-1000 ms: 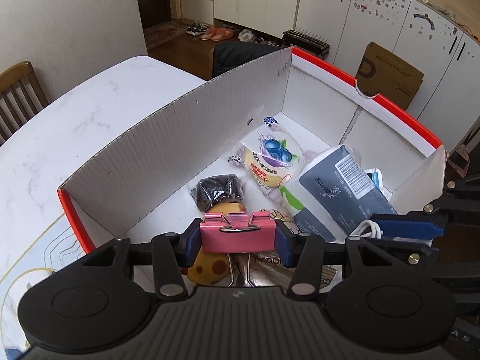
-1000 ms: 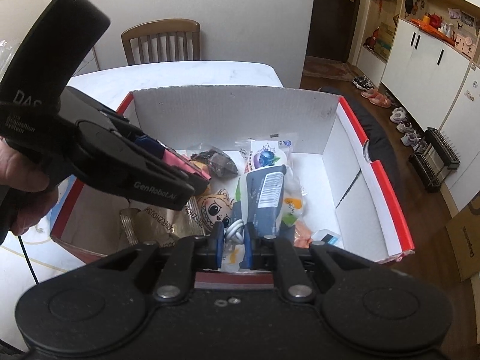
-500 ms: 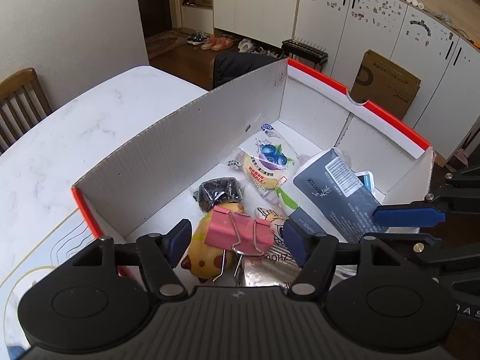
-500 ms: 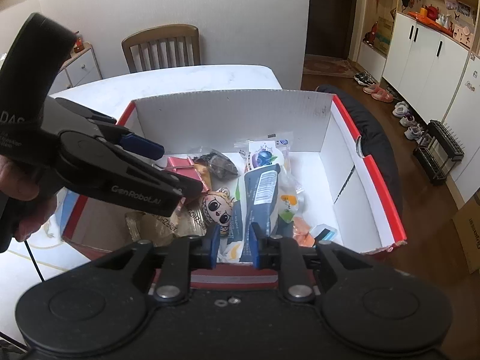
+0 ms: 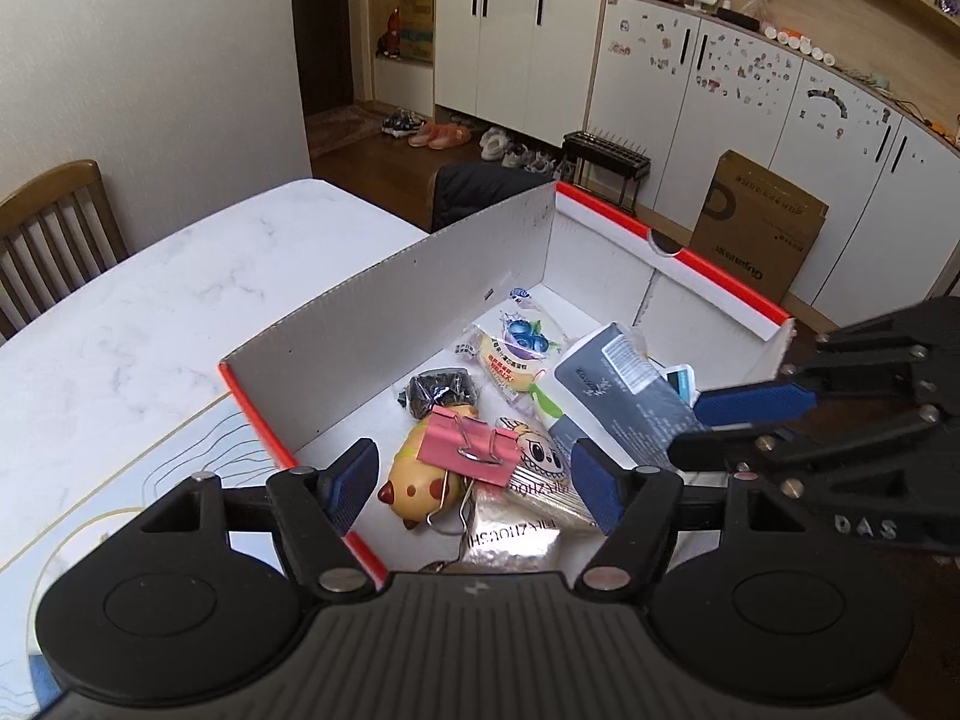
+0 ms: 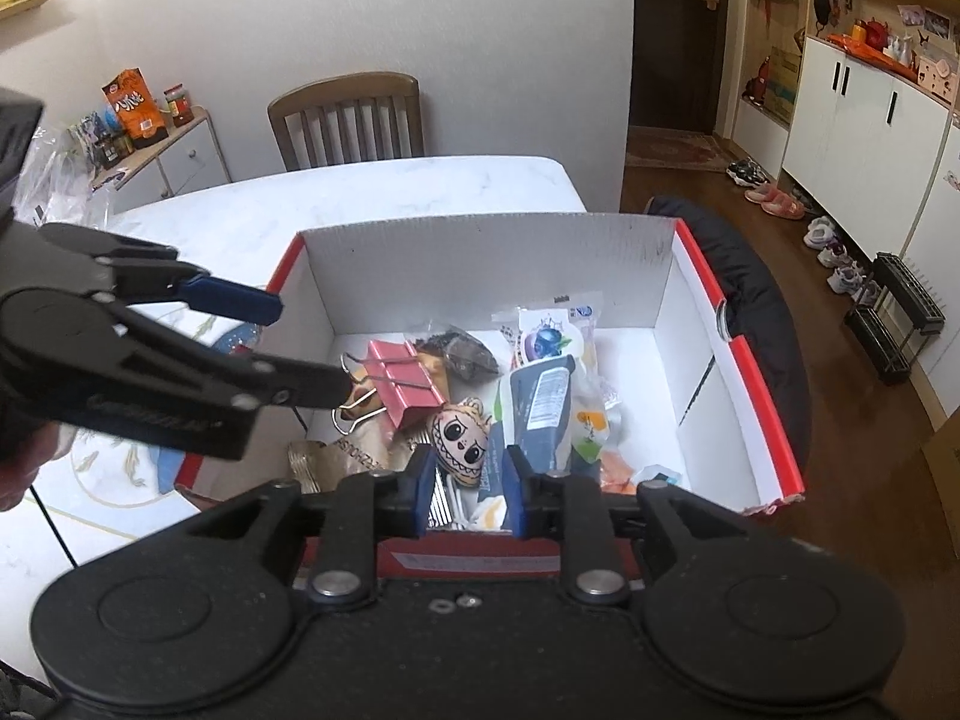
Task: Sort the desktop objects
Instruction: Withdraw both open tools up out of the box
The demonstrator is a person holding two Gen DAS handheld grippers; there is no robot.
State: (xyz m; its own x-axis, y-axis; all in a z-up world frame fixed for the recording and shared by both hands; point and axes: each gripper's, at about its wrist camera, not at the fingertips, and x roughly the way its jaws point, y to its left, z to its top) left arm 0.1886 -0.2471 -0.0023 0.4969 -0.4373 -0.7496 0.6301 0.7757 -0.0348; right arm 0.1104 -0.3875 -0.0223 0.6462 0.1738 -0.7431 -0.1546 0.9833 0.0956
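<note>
Pink binder clip (image 5: 469, 446) lies loose inside the red-edged cardboard box (image 5: 384, 300), at the near-left part of the box floor, resting on a yellow spotted toy (image 5: 414, 477) and touching a cartoon-face keychain (image 5: 537, 450). Left gripper (image 5: 474, 483) hangs over the box's near edge; its jaws have just been opening and stand wide apart, nothing between the pads, clip below them and free. So the drop-in step for the clip looks finished.

Going left to right across the box: toy and clip, then a black crinkled packet (image 5: 441, 390) behind them, a silvery wrapper (image 5: 513, 540) at the near wall with print reading roughly "HZHUOCSH" upside down, the keychain, a blueberry snack pouch (image 5: 519, 348) with Chinese text too small to read, a dark grey pack (image 5: 630, 396) with a barcode label, and a small blue-white item in the box's right corner, unclear.

Right gripper (image 6: 468, 495) sits over the box's near wall; jaws have just been opening to a narrow gap, and nothing is pinched. White cable coils show below it in the box.

"DAS" is readable on the right gripper body in the left view; the "GenRobot.AI" style lettering on the left gripper is blurred.

Next move, my guess: both tools back out of the box and look for any remaining desktop item; table (image 5: 150, 324) left of the box shows nothing to fetch.
</note>
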